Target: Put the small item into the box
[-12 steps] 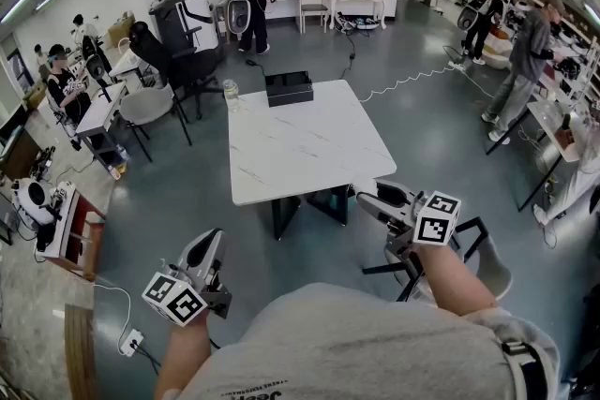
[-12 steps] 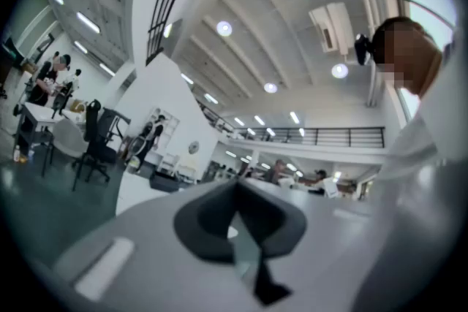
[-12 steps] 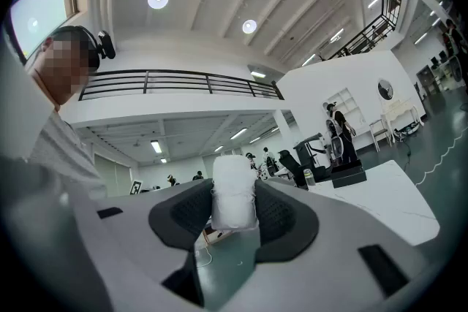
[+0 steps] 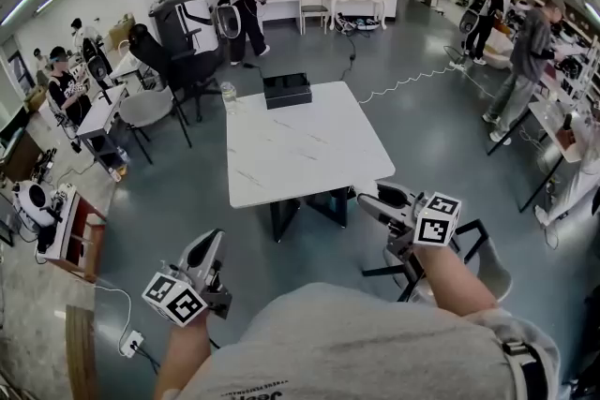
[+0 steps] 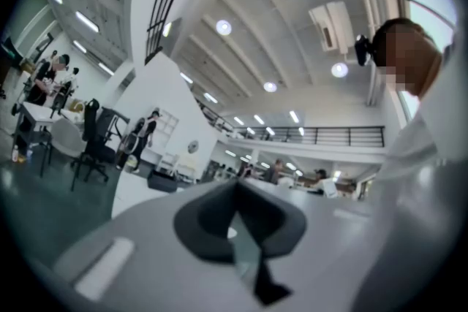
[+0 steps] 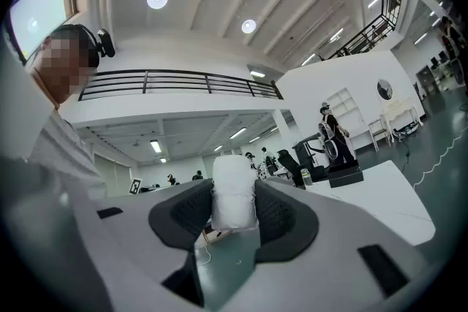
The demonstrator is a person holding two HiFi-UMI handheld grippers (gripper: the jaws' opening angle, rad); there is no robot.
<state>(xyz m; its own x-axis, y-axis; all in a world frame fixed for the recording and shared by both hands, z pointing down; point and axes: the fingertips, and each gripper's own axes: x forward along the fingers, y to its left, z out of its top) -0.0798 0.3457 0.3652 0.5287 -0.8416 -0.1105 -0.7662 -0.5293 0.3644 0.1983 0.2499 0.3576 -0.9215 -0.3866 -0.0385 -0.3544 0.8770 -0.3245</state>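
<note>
right gripper [image 6: 234, 210] clamps a small white wrapped item [image 6: 234, 186], held level for carrying to the black box [image 4: 287, 90] across the table [image 4: 309, 150]; left gripper [image 5: 235, 193] jaws rest together, empty

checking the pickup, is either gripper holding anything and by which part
The right gripper pinches a small white wrapped bundle by its two sides; the left gripper holds nothing.

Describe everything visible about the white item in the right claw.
The small white item is a stubby block with a rounded top, seemingly wrapped in crinkled clear film. It stands upright between the dark textured pads of the right claw, which press on both its sides. Nothing else touches it.
</note>
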